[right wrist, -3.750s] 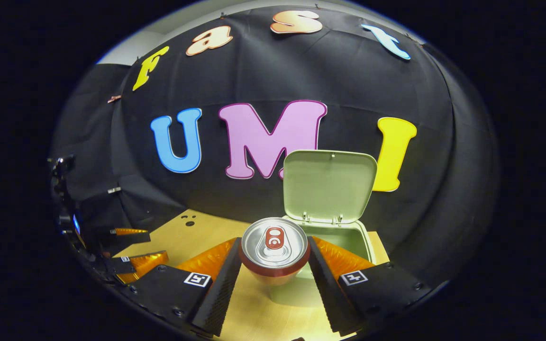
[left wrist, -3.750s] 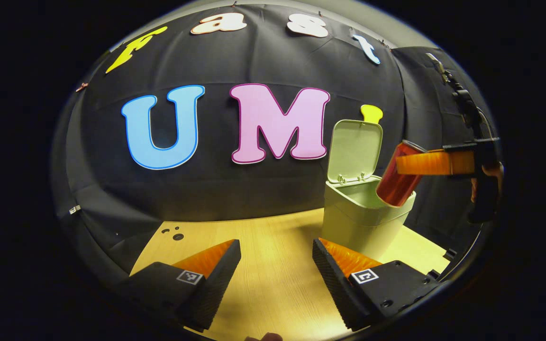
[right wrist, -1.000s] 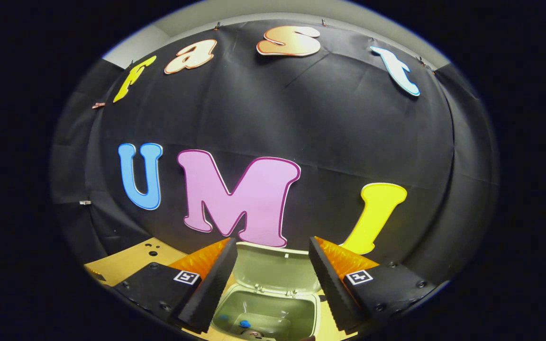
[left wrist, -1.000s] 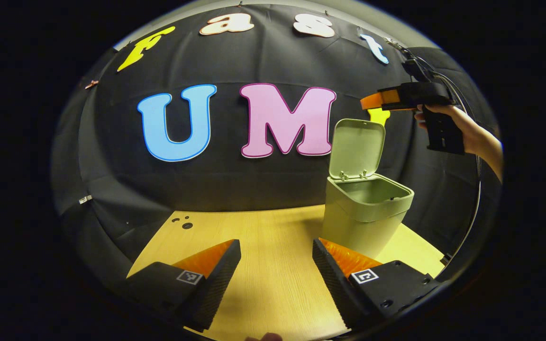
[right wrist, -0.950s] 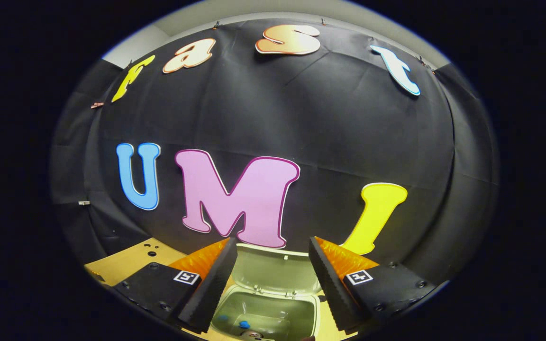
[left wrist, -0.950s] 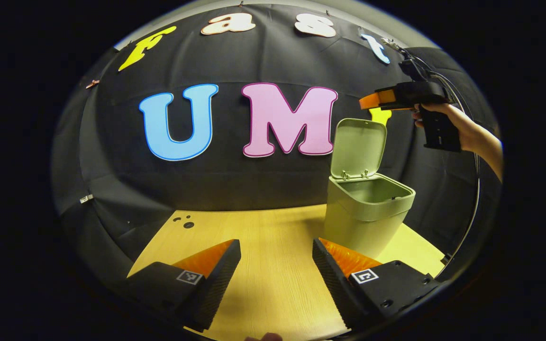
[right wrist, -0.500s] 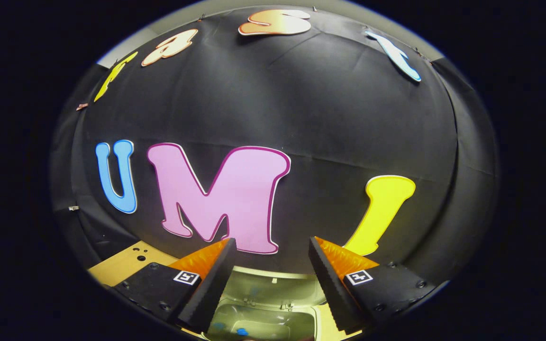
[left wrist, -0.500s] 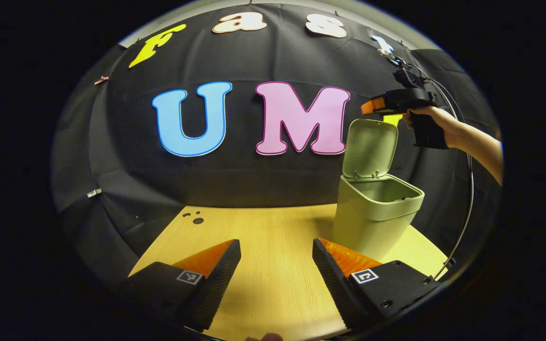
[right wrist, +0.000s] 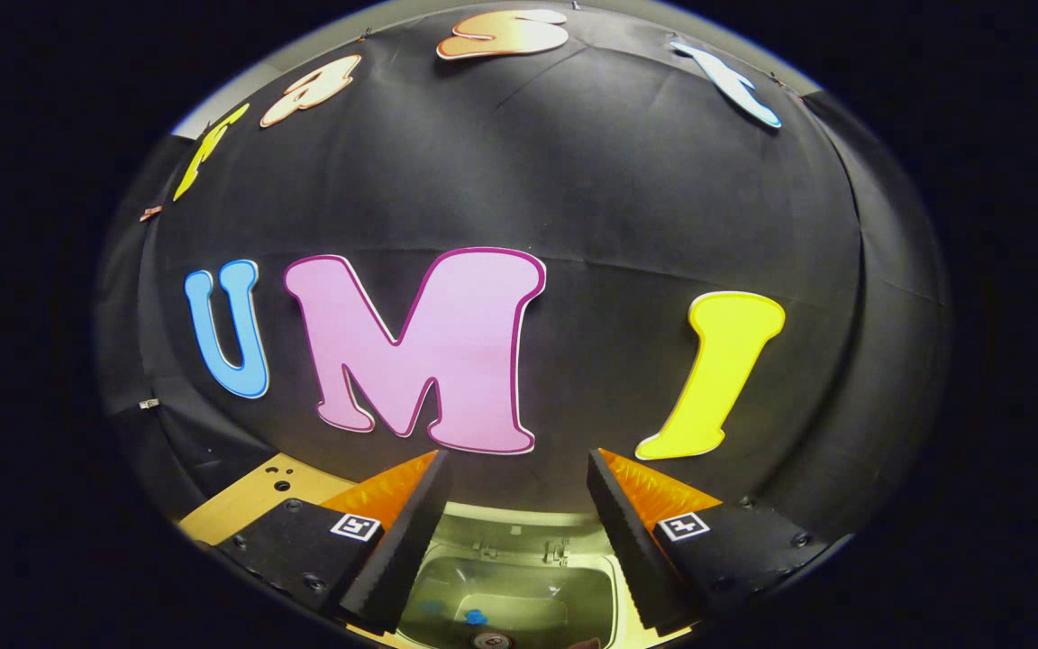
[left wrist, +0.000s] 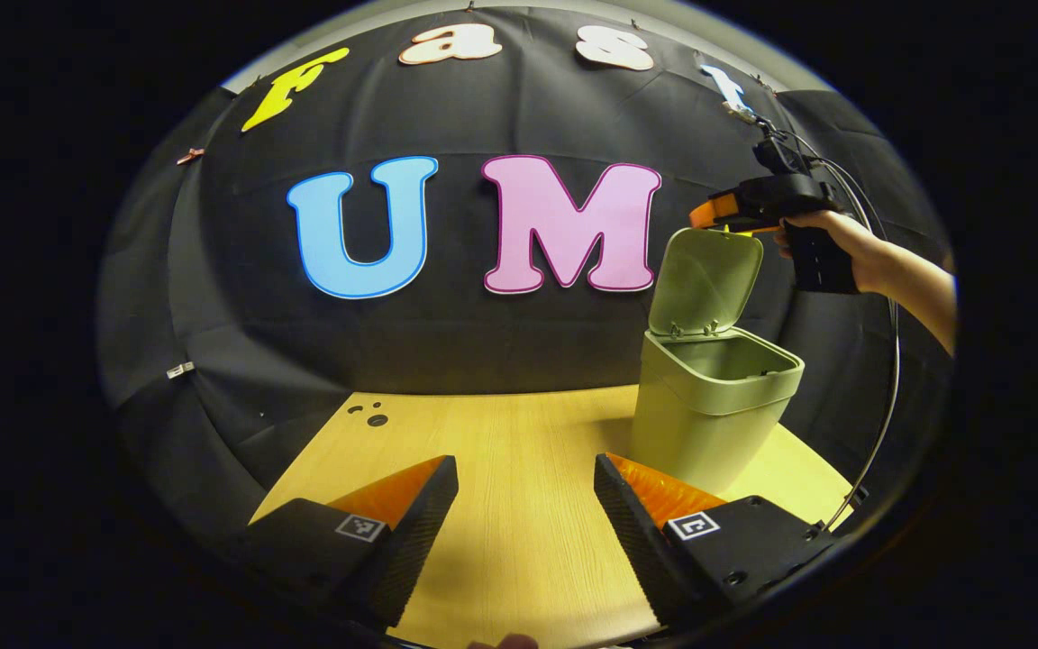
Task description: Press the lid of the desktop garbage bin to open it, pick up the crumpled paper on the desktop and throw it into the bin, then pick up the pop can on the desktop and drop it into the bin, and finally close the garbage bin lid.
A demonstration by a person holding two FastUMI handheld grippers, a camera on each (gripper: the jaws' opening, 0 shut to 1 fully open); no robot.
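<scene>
**Gripper Meets Raised Bin Lid**

The right gripper [left wrist: 708, 214], held in a hand [left wrist: 830, 236], sat at the top edge of the pale green plastic bin's [left wrist: 713, 410] upright lid [left wrist: 706, 281], fingers apart and empty. The left gripper [left wrist: 526, 514] hovered above the wooden tabletop [left wrist: 501, 469], fingers spread, with the bin beyond its right finger.

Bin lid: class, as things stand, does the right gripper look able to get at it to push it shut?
Probably yes. In the left gripper view the right gripper sits at the top edge of the raised bin lid, fingers empty, with nothing between them. The left gripper hangs low over the table, out of the way.
</scene>
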